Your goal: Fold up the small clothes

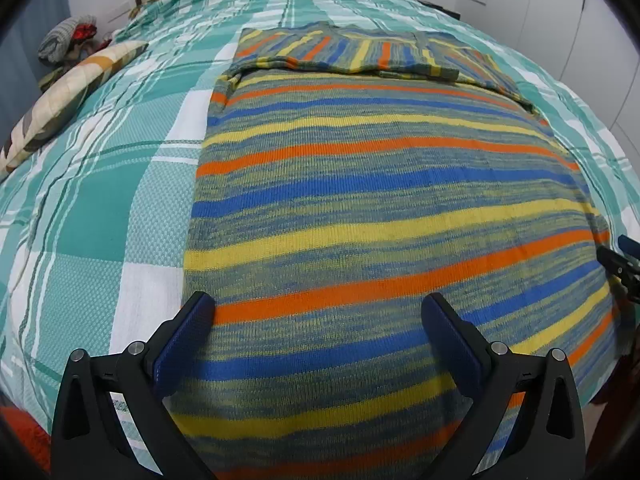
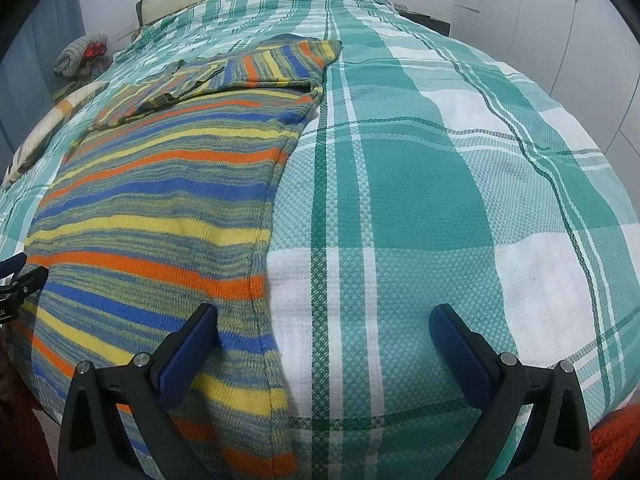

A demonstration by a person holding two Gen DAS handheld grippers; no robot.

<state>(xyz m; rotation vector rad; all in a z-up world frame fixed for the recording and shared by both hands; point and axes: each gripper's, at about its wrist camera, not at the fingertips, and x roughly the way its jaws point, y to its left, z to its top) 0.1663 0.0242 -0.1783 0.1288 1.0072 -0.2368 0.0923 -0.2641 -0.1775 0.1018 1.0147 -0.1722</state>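
A knitted sweater [image 1: 380, 208] with orange, blue and yellow stripes lies flat on the bed, its sleeves folded across the far end [image 1: 360, 54]. My left gripper [image 1: 320, 320] is open and empty, just above the sweater's near hem. The sweater also shows in the right wrist view [image 2: 160, 208], on the left. My right gripper [image 2: 324, 328] is open and empty above the sweater's right edge and the bedspread. The tip of the right gripper shows at the left wrist view's right edge [image 1: 620, 260]; the left gripper's tip shows at the right wrist view's left edge [image 2: 20, 276].
The bed has a teal and white checked bedspread [image 2: 460, 168]. A patterned pillow [image 1: 72, 92] and a bundle of clothes [image 1: 66, 40] lie at the far left. White wardrobe doors [image 2: 540, 12] stand on the right. Something orange [image 2: 616, 440] lies at the bed's near edge.
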